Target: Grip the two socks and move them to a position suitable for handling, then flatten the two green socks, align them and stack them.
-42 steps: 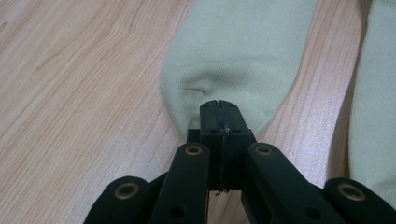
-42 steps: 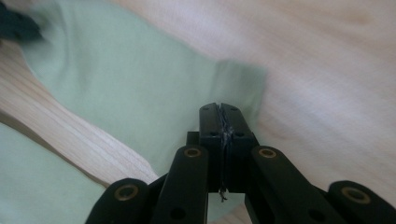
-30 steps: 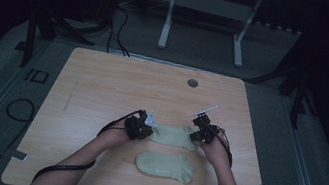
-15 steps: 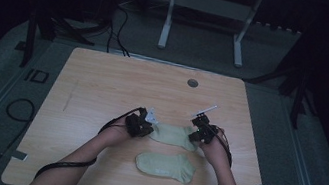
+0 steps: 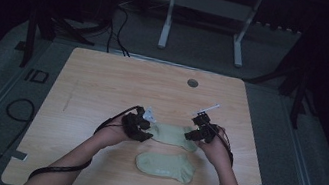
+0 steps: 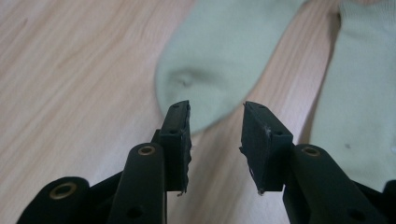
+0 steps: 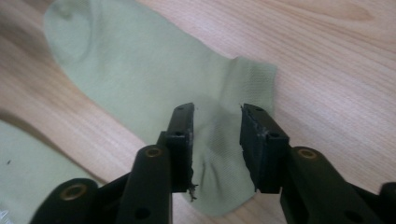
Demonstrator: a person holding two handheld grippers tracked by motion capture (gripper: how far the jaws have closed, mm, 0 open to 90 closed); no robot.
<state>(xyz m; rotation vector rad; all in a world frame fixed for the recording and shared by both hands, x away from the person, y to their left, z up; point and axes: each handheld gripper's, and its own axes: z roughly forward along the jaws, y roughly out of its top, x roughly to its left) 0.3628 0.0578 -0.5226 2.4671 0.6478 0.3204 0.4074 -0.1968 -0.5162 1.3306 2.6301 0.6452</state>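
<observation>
Two pale green socks lie flat on the wooden table [image 5: 102, 87]. The far sock [image 5: 173, 135] stretches between my two grippers, and the near sock [image 5: 165, 165] lies just in front of it. My left gripper [image 5: 142, 130] hovers over the toe end [image 6: 219, 60]. Its jaws [image 6: 217, 109] have just been opening and stand apart with nothing pinched. My right gripper [image 5: 194, 134] hangs over the cuff end [image 7: 140, 70]. Its jaws [image 7: 217, 112] have likewise been opening and are off the fabric. The near sock shows at the side in both gripper views [image 6: 364, 93] [image 7: 28, 163].
A round cable hole [image 5: 192, 83] sits near the table's far edge. Bare wood spreads to the left and behind the socks. A white stand [image 5: 166, 22] rises beyond the table, and cables [image 5: 18, 108] lie on the floor at left.
Both grippers stay at the ends of the far sock. The left hand has lifted slightly. The sock lies flat where it was.
</observation>
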